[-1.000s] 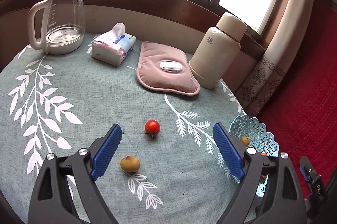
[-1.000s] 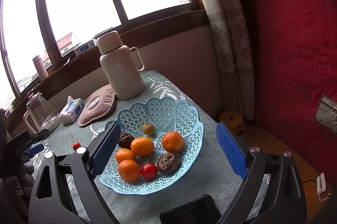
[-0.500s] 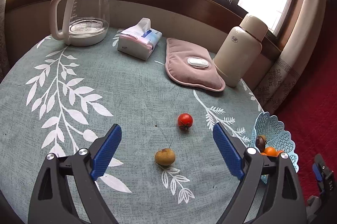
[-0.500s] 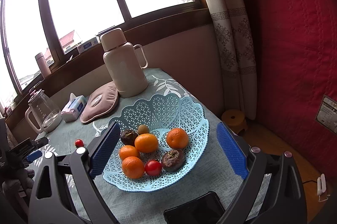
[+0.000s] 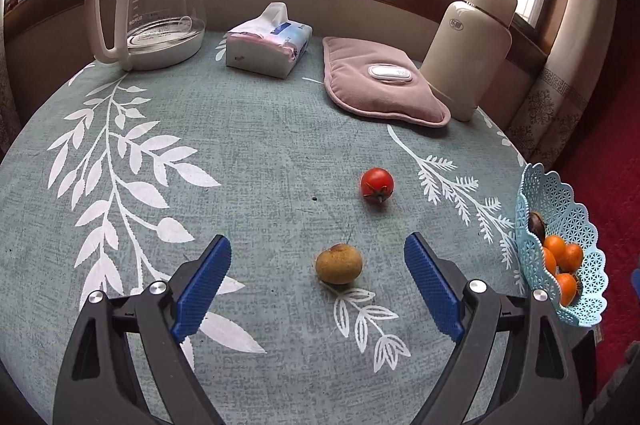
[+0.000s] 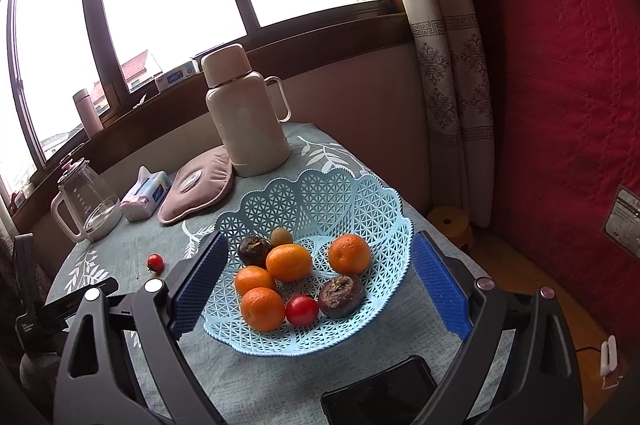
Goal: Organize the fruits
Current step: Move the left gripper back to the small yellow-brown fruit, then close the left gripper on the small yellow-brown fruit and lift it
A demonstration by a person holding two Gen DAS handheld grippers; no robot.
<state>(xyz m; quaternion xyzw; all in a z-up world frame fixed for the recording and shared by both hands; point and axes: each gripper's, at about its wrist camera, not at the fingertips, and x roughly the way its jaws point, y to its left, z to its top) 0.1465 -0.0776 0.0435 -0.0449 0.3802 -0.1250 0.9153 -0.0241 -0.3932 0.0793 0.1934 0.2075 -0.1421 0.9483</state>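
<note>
A brown-yellow fruit (image 5: pixel 339 263) and a red tomato (image 5: pixel 377 184) lie loose on the teal tablecloth. My left gripper (image 5: pixel 318 271) is open and empty, hovering with the brown fruit lying between its blue pads. A light blue lattice basket (image 6: pixel 372 193) holds several oranges (image 6: pixel 289 262), a tomato (image 6: pixel 302 310) and dark fruits (image 6: pixel 341 296). It also shows at the right edge of the left wrist view (image 5: pixel 576 225). My right gripper (image 6: pixel 320 285) is open and empty, held over the basket. The loose tomato also shows in the right wrist view (image 6: pixel 155 262).
At the table's back stand a glass kettle (image 5: pixel 156 13), a tissue pack (image 5: pixel 268 43), a pink heating pad (image 5: pixel 380 85) and a cream thermos (image 5: pixel 472 45). A dark phone (image 6: pixel 384 393) lies near the front edge. A red quilted surface (image 6: pixel 560 65) is on the right.
My left gripper has shifted left and closer, so the brown fruit now sits between its fingers. My right gripper has edged slightly nearer over the basket.
</note>
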